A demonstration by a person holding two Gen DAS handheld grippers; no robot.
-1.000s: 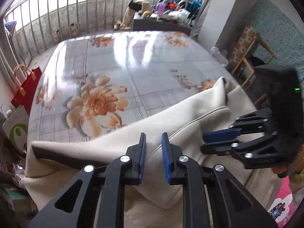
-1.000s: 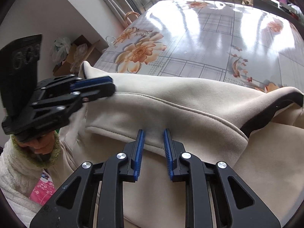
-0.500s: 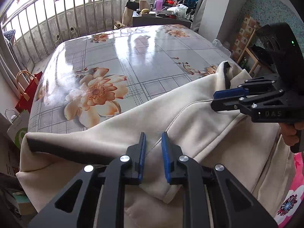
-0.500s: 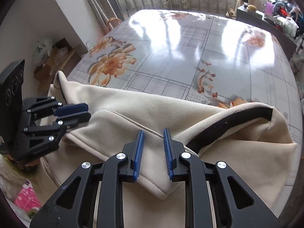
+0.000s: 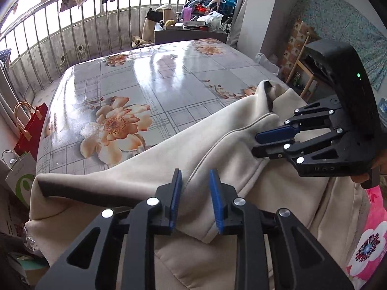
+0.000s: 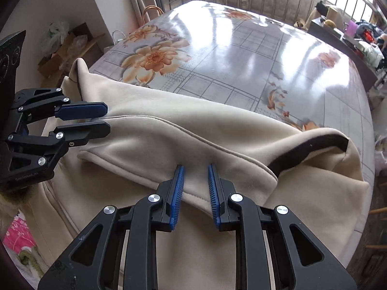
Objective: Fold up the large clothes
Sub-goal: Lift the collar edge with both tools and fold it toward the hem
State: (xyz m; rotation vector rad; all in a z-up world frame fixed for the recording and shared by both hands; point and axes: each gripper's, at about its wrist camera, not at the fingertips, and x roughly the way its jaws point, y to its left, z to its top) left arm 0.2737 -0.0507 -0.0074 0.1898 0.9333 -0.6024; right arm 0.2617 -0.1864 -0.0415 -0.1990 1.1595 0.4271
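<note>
Garment: a big cream jacket with dark trim sprawls over the near edge of the table, one layer doubled back so a stitched hem runs across right under both tools.
Table: glossy flowered tablecloth, bare and shining beyond the fingertips of both grippers.
Left gripper: angled down at the cloth, its jaws have just been opening; the folded hem lies in the gap between the blue pads, and there's daylight either side of it, so nothing is pinched.
Left gripper from the other side: in the right wrist view it sits off to the left, fingertips right at the seam of the folded layer, a slim gap between them.
Right gripper: tipped steeply down, jaws narrowly apart with the hem's edge running between the pads; whether they actually press on the fabric, I can't tell from here.
Right gripper seen across: in the left wrist view it shows at right, fingertips against the raised fold near the dark-lined collar.
Dark trim: a black band curls at the fold's far right end, just beyond the right gripper.
Person: only a hand on the right handle.
</note>
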